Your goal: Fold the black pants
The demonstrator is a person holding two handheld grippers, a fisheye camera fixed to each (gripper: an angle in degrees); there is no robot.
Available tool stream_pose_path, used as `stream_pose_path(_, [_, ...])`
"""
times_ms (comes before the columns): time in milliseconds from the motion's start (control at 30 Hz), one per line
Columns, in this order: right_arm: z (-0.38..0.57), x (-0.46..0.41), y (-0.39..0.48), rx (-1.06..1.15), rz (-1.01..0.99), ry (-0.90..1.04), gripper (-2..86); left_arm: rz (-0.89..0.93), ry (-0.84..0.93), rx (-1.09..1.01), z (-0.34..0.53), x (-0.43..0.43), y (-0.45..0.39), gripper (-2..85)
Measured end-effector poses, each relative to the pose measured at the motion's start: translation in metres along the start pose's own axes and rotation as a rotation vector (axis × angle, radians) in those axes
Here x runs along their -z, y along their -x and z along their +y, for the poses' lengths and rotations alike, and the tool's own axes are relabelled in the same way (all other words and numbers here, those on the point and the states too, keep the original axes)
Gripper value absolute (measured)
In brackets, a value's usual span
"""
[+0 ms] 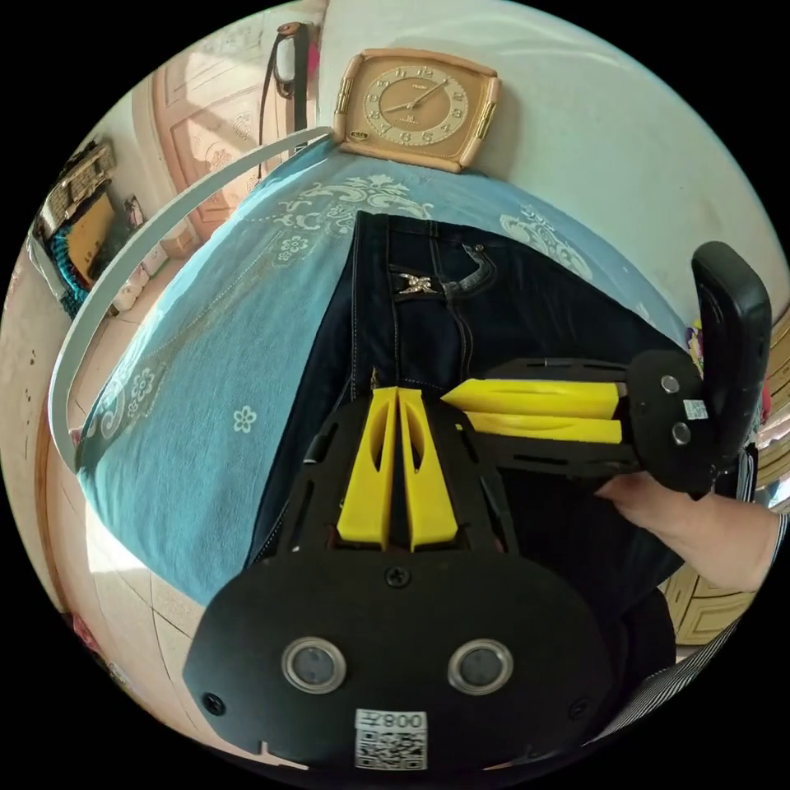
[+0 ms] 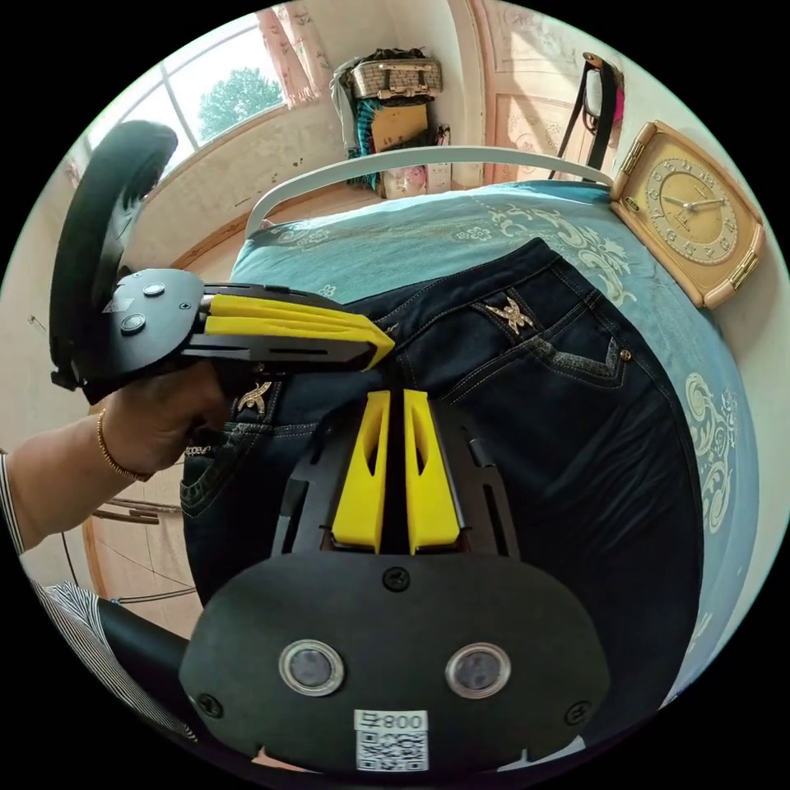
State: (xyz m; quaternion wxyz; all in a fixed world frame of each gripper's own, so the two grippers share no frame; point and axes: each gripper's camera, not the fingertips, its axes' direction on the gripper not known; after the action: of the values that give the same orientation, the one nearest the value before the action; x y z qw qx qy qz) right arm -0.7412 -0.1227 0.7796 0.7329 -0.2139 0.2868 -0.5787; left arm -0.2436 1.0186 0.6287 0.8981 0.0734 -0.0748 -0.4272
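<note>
One pair of dark pants (image 1: 428,329) spread flat on bed (image 1: 206,329), waistband toward head edge, metal ornaments (image 2: 510,314) on back pockets, orange stitching along seams. Lower part draped over near edge of bed.

Two yellow-jawed grippers just above pants, near middle of fabric. Left gripper (image 1: 397,395) with jaws pressed together, tips over dark cloth; whether any fabric caught between them, cannot tell. Right gripper (image 2: 395,399) likewise with jaws closed, tips at a seam; pinching cloth or not, cannot tell. Each gripper held in a hand (image 2: 156,420); bracelet on left wrist, striped sleeve (image 2: 74,625) behind it. Tips of both tools near each other, almost meeting at right angles.

Blue bedcover with pale floral pattern under pants. Square tan clock (image 1: 418,107) propped at head edge of bed, against white wall. White curved rail (image 2: 411,160) along far side edge. Beyond it, window (image 2: 222,99), pink curtain, cluttered shelf, tiled floor.
</note>
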Motion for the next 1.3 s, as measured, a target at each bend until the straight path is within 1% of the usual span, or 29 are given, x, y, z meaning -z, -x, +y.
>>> stream_pose_path(67, [0.000, 0.005, -0.012, -0.004, -0.054, 0.016, 4.7, 0.002, -0.009, -0.002, 0.002, -0.008, -0.002, 0.1])
stream_pose_path(100, [0.000, 0.010, -0.025, -0.034, -0.099, 0.028, 4.0, -0.034, -0.006, -0.019, 0.001, -0.013, -0.010, 0.1])
stream_pose_path(200, [0.018, 0.033, -0.061, -0.145, -0.214, -0.046, 1.7, -0.105, -0.015, -0.054, 0.002, -0.026, -0.026, 0.2])
stream_pose_path(267, [0.030, 0.038, -0.080, -0.203, -0.257, -0.072, 1.0, -0.082, -0.015, -0.043, 0.000, -0.033, -0.026, 0.1])
stream_pose_path(333, [0.036, 0.023, -0.095, -0.233, -0.244, 0.019, 0.5, -0.033, -0.014, -0.020, -0.002, -0.044, -0.023, 0.1])
stream_pose_path(400, [0.040, 0.018, -0.102, -0.247, -0.248, -0.006, 0.3, -0.020, -0.014, -0.014, -0.004, -0.052, -0.025, 0.1])
stream_pose_path(567, [0.034, 0.020, -0.113, -0.190, -0.170, 0.053, 0.2, -0.119, -0.017, -0.057, -0.010, -0.075, -0.051, 0.1])
stream_pose_path(667, [0.041, 0.029, -0.135, -0.247, -0.234, 0.054, 0.2, -0.138, -0.016, -0.064, -0.016, -0.089, -0.062, 0.1])
stream_pose_path(733, [0.062, 0.055, -0.152, -0.302, -0.240, -0.031, 0.1, -0.112, -0.018, -0.053, -0.021, -0.101, -0.065, 0.2])
stream_pose_path(800, [0.080, 0.069, -0.161, -0.328, -0.223, -0.055, 0.1, -0.099, -0.018, -0.047, -0.026, -0.110, -0.068, 0.2])
stream_pose_path(900, [0.100, 0.050, -0.177, -0.354, -0.174, 0.064, 0.2, -0.129, -0.015, -0.059, -0.034, -0.126, -0.082, 0.2])
stream_pose_path(933, [0.108, 0.051, -0.187, -0.402, -0.222, 0.010, 0.2, -0.148, -0.014, -0.068, -0.038, -0.133, -0.089, 0.3])
stream_pose_path(1000, [0.113, 0.057, -0.197, -0.425, -0.269, -0.001, 0.3, -0.164, -0.012, -0.075, -0.044, -0.142, -0.097, 0.3])
stream_pose_path(1100, [0.127, 0.075, -0.203, -0.407, -0.224, -0.023, 0.4, -0.160, -0.016, -0.073, -0.055, -0.157, -0.107, 0.4])
stream_pose_path(1167, [0.145, 0.092, -0.212, -0.416, -0.222, -0.072, 0.6, -0.130, -0.015, -0.062, -0.064, -0.161, -0.111, 0.6])
stream_pose_path(1300, [0.196, 0.140, -0.258, -0.454, -0.102, -0.107, 1.7, -0.029, -0.138, -0.185, -0.100, -0.156, -0.138, 1.8])
